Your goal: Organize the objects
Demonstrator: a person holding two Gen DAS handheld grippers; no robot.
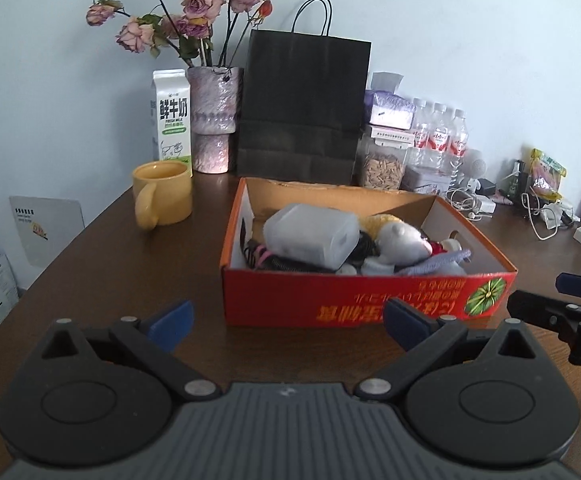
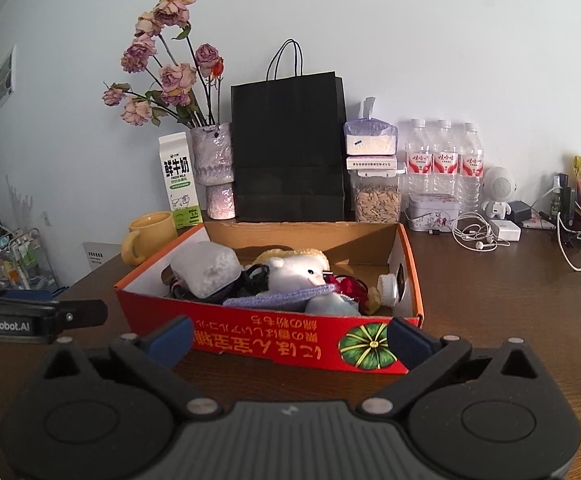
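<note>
An open red cardboard box [image 1: 354,300] [image 2: 258,340] sits mid-table, packed with several items. Inside lie a translucent plastic case [image 1: 310,236] [image 2: 206,268], a white and yellow plush toy [image 1: 398,240] [image 2: 294,270], a purple cloth [image 1: 438,262] [image 2: 278,298], black cables [image 2: 250,278] and a small white jar [image 2: 388,288]. My left gripper [image 1: 288,322] is open just in front of the box, nothing between its blue pads. My right gripper [image 2: 290,340] is also open before the box's front wall; it shows at the right edge of the left wrist view [image 1: 570,300].
Behind the box stand a yellow mug [image 1: 162,194], a milk carton [image 1: 170,116], a vase of dried roses [image 1: 212,120], a black paper bag [image 1: 302,108], a seed jar [image 2: 376,196], three water bottles [image 2: 444,160], a tin [image 2: 432,208], chargers and earphone cables [image 2: 478,236]. The table edge curves away at left.
</note>
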